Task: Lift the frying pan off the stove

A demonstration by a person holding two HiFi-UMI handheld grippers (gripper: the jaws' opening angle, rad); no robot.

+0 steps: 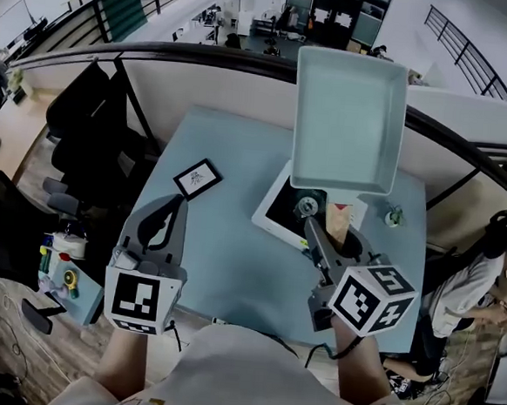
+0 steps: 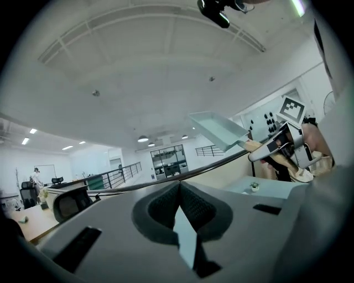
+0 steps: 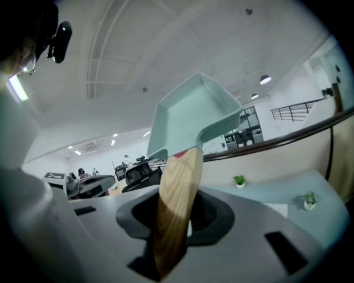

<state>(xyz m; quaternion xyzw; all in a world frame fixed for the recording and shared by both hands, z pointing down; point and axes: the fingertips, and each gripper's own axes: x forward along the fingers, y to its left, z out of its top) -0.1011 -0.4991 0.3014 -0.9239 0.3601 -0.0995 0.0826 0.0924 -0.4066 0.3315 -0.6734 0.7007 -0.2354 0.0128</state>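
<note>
Clamps the wooden handle [image 3: 176,204] of the frying pan [image 1: 347,117] between the jaws of the right gripper [image 3: 171,224], pads pressing on both sides. Carries the pan body ahead of and above the jaw tips, raised in the air, clear of the stove [image 1: 275,209]. Finds the stove just below the right gripper's tips, flat on the table [image 1: 222,265]. Shows the left gripper [image 1: 177,202] with jaws brought together, nothing between them, hovering over the table beside the right gripper. Locates a black card [image 1: 197,178] just ahead of the left gripper's tips.
</note>
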